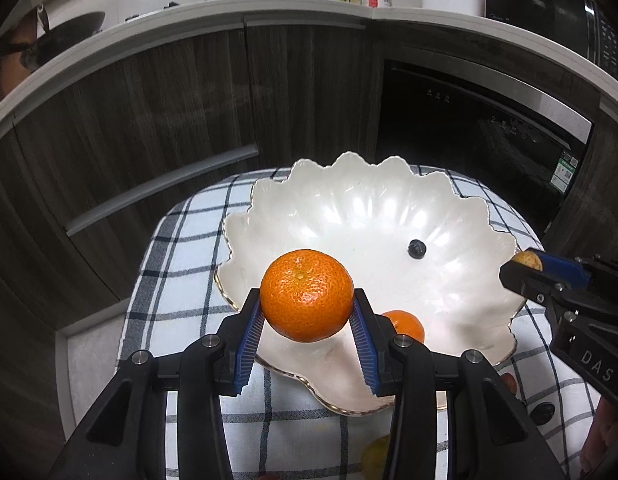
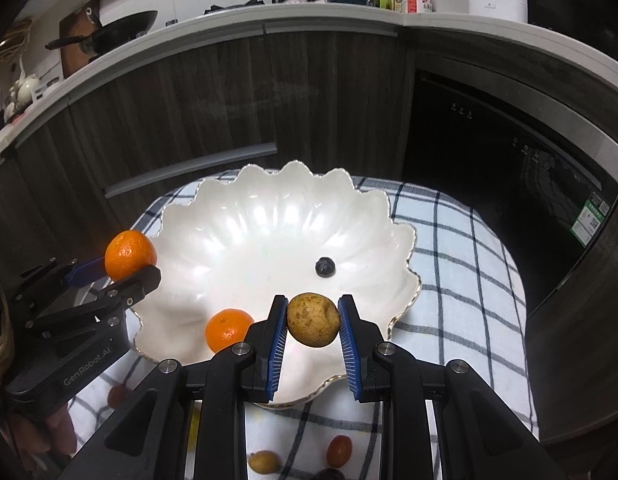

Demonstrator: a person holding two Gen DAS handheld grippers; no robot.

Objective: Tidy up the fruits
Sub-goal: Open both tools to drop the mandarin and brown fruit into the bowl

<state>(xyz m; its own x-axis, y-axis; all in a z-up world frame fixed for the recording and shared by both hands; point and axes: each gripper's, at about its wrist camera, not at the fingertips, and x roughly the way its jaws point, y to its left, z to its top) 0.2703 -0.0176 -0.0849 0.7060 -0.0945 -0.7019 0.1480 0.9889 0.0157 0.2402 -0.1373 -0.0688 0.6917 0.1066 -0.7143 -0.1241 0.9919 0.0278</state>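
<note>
**Spotter:** Your left gripper [image 1: 307, 312] is pinching a mandarin [image 1: 307, 295] between its blue pads, and the fruit hangs over the near left rim of the white scalloped bowl [image 1: 389, 216]. In the right wrist view you see the same mandarin [image 2: 130, 255] at that gripper's tips, beside the bowl's left edge.

**Operator:** And my right one?

**Spotter:** Your right gripper [image 2: 313, 320] is clamped on a small brown speckled fruit [image 2: 313, 319], pads pressed to both its sides, above the near part of the bowl [image 2: 269, 216]. From the left wrist view only its tips show, at the bowl's right rim, with the brown fruit [image 1: 529, 260] peeking out.

**Operator:** What do you see in the bowl?

**Spotter:** A second mandarin [image 2: 228, 330] lies inside, near the front left, and a small dark fruit [image 2: 325, 267] sits toward the middle right. The two are well apart.

**Operator:** Anything left on the cloth?

**Spotter:** The bowl stands on a blue-and-white checked cloth [image 2: 461, 280]. Nearest you on it lie a small red fruit [image 2: 339, 450], a yellowish-brown one [image 2: 264, 462] and another red one [image 2: 118, 396] to the left. They look blurred, so you cannot tell their kind.
</note>
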